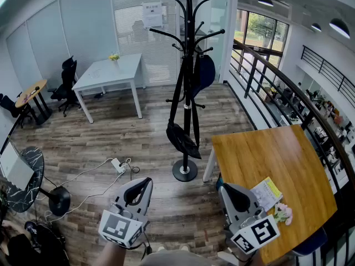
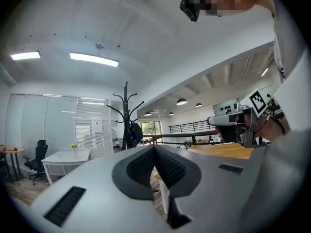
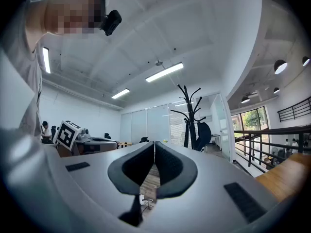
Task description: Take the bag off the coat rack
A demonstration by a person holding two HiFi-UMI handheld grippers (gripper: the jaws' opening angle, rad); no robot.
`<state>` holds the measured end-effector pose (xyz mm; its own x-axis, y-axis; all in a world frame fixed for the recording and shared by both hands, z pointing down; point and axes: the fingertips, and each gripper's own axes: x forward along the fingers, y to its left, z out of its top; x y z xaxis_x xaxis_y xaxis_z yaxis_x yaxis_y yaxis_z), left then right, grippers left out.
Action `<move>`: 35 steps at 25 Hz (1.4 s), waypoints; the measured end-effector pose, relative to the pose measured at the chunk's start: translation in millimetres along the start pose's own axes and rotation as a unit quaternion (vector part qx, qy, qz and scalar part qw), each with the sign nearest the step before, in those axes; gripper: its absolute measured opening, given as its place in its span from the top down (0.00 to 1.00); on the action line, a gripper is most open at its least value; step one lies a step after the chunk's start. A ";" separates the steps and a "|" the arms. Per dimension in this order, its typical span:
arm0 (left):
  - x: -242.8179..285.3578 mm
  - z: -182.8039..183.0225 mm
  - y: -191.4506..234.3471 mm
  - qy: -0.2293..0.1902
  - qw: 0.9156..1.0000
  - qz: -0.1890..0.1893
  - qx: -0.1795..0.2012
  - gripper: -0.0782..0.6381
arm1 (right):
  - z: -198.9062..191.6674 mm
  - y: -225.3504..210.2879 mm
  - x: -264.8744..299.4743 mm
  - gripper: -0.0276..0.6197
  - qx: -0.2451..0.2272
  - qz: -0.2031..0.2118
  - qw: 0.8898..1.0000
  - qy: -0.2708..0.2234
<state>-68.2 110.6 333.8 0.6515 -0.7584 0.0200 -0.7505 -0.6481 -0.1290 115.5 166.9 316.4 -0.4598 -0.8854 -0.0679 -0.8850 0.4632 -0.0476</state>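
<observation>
A black coat rack [image 1: 187, 87] stands on the wooden floor in the middle of the room. A black bag [image 1: 182, 139] hangs low on it by long straps. A dark blue bag [image 1: 204, 73] hangs higher on its right side. My left gripper [image 1: 145, 182] and right gripper [image 1: 228, 189] are held low and near me, well short of the rack, both shut with nothing between the jaws. The rack [image 2: 127, 118] shows far off in the left gripper view beyond the left gripper [image 2: 154, 147]. It also shows as the rack [image 3: 189, 115] with the blue bag [image 3: 203, 133] past the right gripper [image 3: 154, 143].
A wooden table [image 1: 277, 159] stands at the right with a booklet [image 1: 267, 193] and pink flowers [image 1: 283, 213] on it. A power strip with cables [image 1: 118, 165] lies on the floor left of the rack. A white table [image 1: 108, 72] stands behind; a railing [image 1: 288, 96] runs along the right.
</observation>
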 end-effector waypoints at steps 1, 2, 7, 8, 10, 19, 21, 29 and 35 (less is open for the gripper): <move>-0.6 0.1 -0.4 0.001 1.000 0.000 0.000 0.87 | -0.4 0.8 -0.3 0.91 0.000 0.002 1.000 0.001; -0.8 0.1 -1.3 0.003 1.000 0.000 0.000 0.87 | -0.6 1.4 -0.8 0.91 0.000 0.004 1.000 0.001; 5.3 -0.2 -11.0 0.006 1.000 -0.011 -0.003 0.87 | 3.8 -0.7 -6.3 0.91 0.009 0.011 1.000 -0.015; 6.1 0.5 -11.8 0.005 1.000 -0.012 -0.002 0.87 | 4.3 -1.3 -6.0 0.91 0.008 0.011 1.000 -0.017; 6.8 1.3 -13.6 0.003 1.000 -0.010 -0.002 0.87 | 4.5 -2.9 -6.6 0.91 0.007 0.012 1.000 -0.018; 6.3 3.4 -23.3 -0.015 1.000 0.002 -0.024 0.87 | 7.3 -24.6 -24.5 0.89 0.015 -0.011 0.999 -0.036; 6.1 9.7 -19.8 -0.035 0.998 0.016 -0.042 0.77 | 6.7 -30.6 -26.6 0.69 0.018 -0.016 0.999 -0.039; 23.4 9.0 -4.1 -0.034 0.998 0.040 -0.038 0.57 | 4.6 -46.6 -11.8 0.60 0.019 -0.013 0.999 -0.035; 46.8 -6.8 8.5 -0.026 0.999 0.031 -0.037 0.57 | -7.6 -57.8 16.3 0.60 0.007 -0.010 1.000 -0.023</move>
<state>-44.8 69.1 340.4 0.6069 -0.7939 -0.0372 -0.7945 -0.6048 -0.0552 158.5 125.4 325.6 -0.4372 -0.8923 -0.1123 -0.8930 0.4456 -0.0638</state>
